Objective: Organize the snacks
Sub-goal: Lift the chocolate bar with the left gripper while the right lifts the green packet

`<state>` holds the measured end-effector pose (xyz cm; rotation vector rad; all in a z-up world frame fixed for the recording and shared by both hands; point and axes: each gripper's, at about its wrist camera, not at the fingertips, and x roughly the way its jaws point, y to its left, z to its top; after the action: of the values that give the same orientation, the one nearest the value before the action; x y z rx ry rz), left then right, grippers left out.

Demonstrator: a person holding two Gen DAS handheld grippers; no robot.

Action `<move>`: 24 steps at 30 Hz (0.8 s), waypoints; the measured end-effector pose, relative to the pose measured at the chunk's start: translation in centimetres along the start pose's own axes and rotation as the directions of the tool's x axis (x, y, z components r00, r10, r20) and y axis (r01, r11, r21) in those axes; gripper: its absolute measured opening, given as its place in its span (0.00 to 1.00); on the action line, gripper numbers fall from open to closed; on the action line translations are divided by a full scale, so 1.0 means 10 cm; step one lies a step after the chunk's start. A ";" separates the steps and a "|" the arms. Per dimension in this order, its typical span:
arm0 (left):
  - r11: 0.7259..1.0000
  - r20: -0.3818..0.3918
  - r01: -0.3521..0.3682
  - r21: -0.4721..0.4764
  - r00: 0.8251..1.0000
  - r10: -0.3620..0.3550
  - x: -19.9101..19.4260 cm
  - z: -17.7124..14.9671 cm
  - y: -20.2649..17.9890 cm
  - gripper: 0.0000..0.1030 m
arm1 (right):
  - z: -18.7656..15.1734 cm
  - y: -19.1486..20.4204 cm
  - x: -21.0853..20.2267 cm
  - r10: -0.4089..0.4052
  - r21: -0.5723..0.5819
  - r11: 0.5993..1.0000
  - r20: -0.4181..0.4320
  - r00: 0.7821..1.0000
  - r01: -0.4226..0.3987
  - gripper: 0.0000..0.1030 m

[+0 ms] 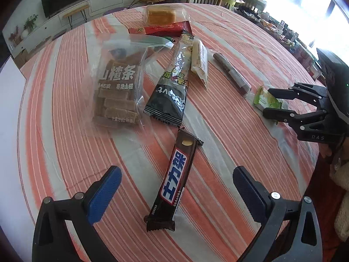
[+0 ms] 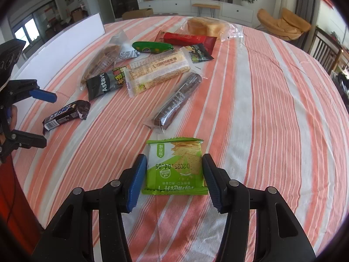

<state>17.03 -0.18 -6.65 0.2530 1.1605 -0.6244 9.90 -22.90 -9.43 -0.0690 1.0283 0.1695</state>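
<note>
In the left wrist view the right gripper [image 1: 272, 102] at three o'clock covers part of the green cracker packet [image 1: 265, 99], and the person's hand [image 1: 327, 150] behind it is mostly hidden by the black body. The green sausage-shaped snack [image 1: 169, 38] at twelve o'clock is almost wholly buried under the clear hawthorn-strip bag [image 1: 117, 87] and the black wafer wrapper [image 1: 172, 87]. In the right wrist view the left gripper [image 2: 44, 120] at nine o'clock is cut off by the frame edge, and the small print on the long clear-wrapped brown bar [image 2: 176, 102] is too fine to read.
</note>
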 end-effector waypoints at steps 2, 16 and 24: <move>0.999 -0.016 -0.030 0.019 0.999 0.031 0.12 0.01 -0.06 0.98 | -0.01 0.00 0.00 0.000 -0.004 1.000 -0.004 1.000 0.000 0.57; 0.989 0.005 -0.141 0.042 0.990 0.141 0.22 -0.04 -0.23 0.87 | -0.03 -0.40 -0.09 0.041 0.072 0.997 -0.066 0.997 -0.036 0.68; 0.985 0.079 -0.144 -0.093 0.985 0.151 0.02 -0.25 -0.35 0.16 | -0.04 -0.32 -0.10 0.069 -0.008 0.998 -0.083 0.994 -0.069 0.71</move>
<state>13.15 -1.84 -7.34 0.2338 1.0730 -0.4491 9.63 -26.17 -8.88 -0.0506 1.1128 0.2368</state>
